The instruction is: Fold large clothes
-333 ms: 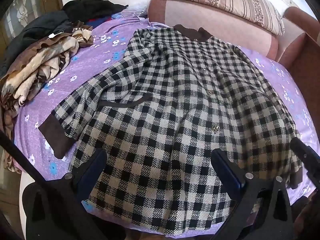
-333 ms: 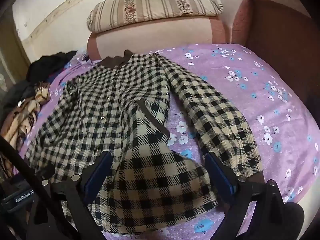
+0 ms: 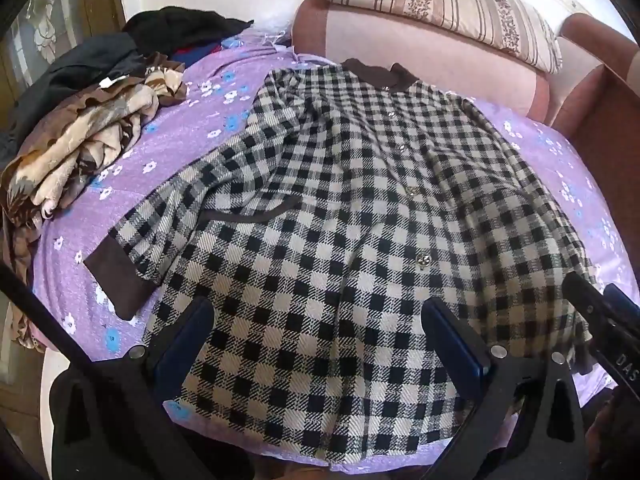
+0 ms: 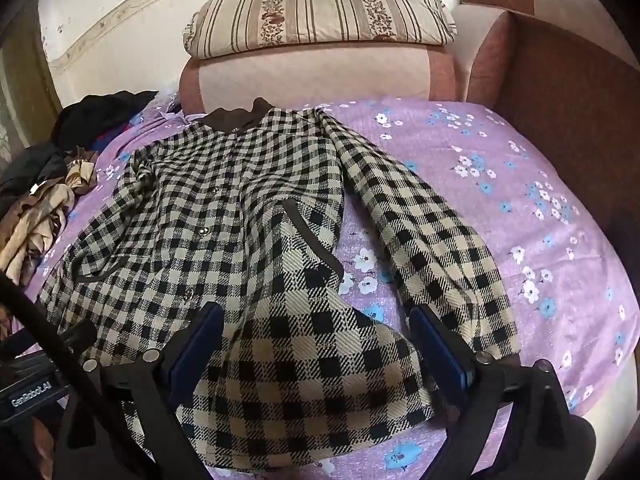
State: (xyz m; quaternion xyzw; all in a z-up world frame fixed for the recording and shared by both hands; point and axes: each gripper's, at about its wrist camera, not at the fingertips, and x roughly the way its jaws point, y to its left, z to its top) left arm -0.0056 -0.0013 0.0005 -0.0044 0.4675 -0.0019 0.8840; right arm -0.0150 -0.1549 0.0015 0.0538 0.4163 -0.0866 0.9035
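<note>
A large black-and-cream checked coat (image 3: 340,208) with a brown collar lies spread face up on the purple flowered bed cover (image 3: 200,120). It also shows in the right wrist view (image 4: 240,240). Its left sleeve with a brown cuff (image 3: 116,276) lies along the body. The other sleeve (image 4: 432,248) slants out to the right. My left gripper (image 3: 316,320) is open above the hem, holding nothing. My right gripper (image 4: 316,320) is open above the hem's right corner, holding nothing. The right gripper's body (image 3: 600,320) shows at the left wrist view's right edge.
A heap of brown, beige and black clothes (image 3: 80,140) lies at the left of the bed. A striped pillow (image 4: 320,12) rests on the pink sofa back (image 4: 312,76). A brown armrest (image 4: 560,100) bounds the right side.
</note>
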